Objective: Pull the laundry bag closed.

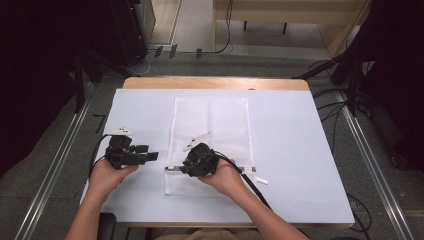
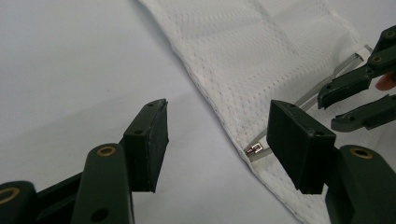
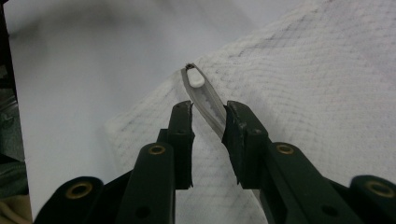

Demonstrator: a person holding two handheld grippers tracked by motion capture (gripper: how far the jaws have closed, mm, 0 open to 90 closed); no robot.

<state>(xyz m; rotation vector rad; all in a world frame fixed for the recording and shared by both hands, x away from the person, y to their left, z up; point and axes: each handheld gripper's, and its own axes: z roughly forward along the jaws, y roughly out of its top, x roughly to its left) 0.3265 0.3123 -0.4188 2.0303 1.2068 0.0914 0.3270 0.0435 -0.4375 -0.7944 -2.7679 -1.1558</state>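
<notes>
High view: a white mesh bag (image 1: 210,142) lies flat at the middle of the table (image 1: 300,150), its zipper (image 1: 247,170) running along the end nearest the front edge. The right gripper (image 1: 187,167) sits over the zipper's left end; its jaws are hidden under the hand. The left gripper (image 1: 150,156) hovers just left of the bag, above bare table.

Left gripper view: the left gripper (image 2: 217,140) has its jaws wide with nothing between them. The zipper's metal end stop (image 2: 254,149) shows at the bag's corner.

Right gripper view: the right gripper (image 3: 208,116) has narrowed jaws flanking the zipper's white pull tab (image 3: 196,80); actual pad contact is hard to make out.
</notes>
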